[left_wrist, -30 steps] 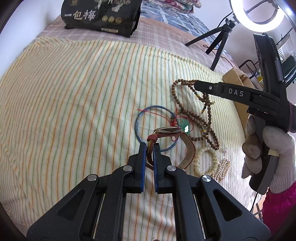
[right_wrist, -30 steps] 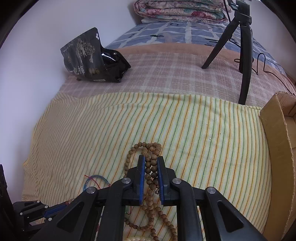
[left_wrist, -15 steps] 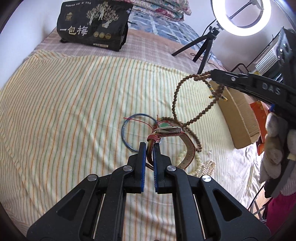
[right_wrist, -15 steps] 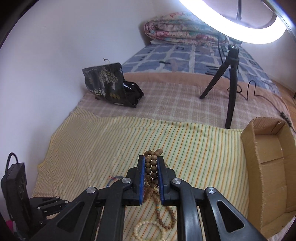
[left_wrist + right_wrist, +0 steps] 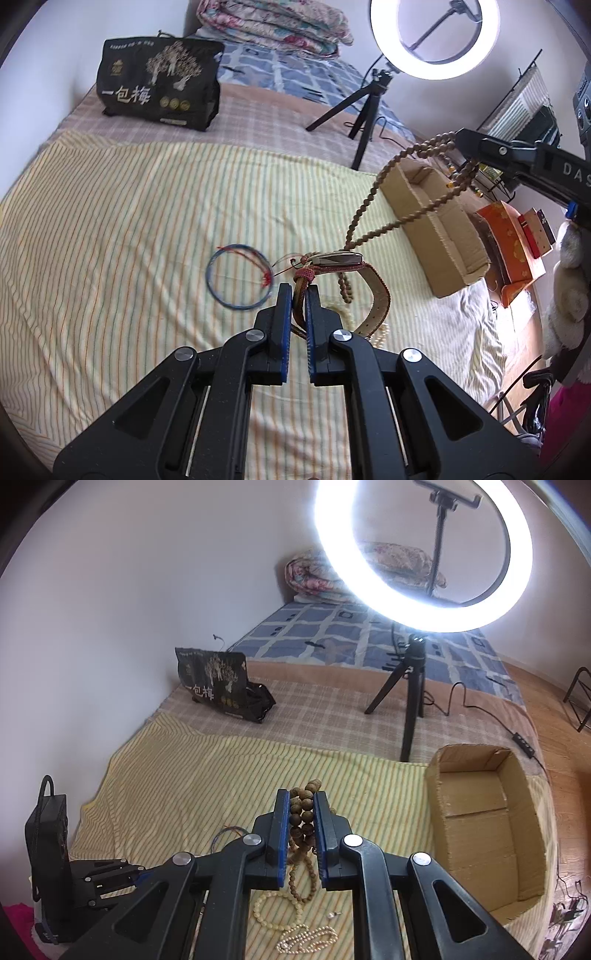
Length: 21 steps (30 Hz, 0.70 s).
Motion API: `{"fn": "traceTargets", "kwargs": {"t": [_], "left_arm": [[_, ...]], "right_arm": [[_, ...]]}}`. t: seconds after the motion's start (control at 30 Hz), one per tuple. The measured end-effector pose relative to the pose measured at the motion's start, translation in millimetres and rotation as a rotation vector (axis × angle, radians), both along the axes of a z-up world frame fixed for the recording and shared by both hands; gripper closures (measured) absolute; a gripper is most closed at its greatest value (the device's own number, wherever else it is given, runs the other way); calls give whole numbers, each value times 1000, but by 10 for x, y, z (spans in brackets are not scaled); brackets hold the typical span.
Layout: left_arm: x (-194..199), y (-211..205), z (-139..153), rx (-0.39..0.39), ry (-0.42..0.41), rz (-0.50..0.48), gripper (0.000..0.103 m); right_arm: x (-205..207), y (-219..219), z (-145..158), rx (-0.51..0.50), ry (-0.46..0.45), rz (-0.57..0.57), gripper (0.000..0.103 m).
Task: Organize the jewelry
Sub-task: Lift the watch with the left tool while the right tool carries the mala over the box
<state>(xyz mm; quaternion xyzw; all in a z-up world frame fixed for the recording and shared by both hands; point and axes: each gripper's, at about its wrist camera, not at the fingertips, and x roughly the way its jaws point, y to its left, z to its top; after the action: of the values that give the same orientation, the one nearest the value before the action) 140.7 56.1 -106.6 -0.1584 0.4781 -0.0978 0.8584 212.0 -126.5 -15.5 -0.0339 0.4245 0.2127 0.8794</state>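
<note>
Striped yellow sheet (image 5: 129,206) covers bed beside white wall (image 5: 147,590), ring light (image 5: 424,554) glowing.

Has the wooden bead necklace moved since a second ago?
Yes. The wooden bead necklace, gripped in the right claw, has risen off the striped sheet and swung toward the cardboard box.

Scene brightly lit. Lit ring light (image 5: 424,554) at far right blows out to white glare in the right wrist view, hazing the wall. Soft shadows only. Strong fisheye curvature, dark vignetted corners. Slight motion blur on striped bedsheet (image 5: 110,221).
</note>
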Motion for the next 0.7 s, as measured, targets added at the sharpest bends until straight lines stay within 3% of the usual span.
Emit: {"fn": "traceTargets", "kwargs": {"t": [0.3, 0.7], "left_arm": [[-31, -178, 235, -13, -46, -24, 98], [-61, -385, 330, -8, -57, -57, 98]], "right_arm": [[-188, -274, 407, -8, -71, -34, 93], [-371, -640, 782, -13, -142, -85, 93]]}}
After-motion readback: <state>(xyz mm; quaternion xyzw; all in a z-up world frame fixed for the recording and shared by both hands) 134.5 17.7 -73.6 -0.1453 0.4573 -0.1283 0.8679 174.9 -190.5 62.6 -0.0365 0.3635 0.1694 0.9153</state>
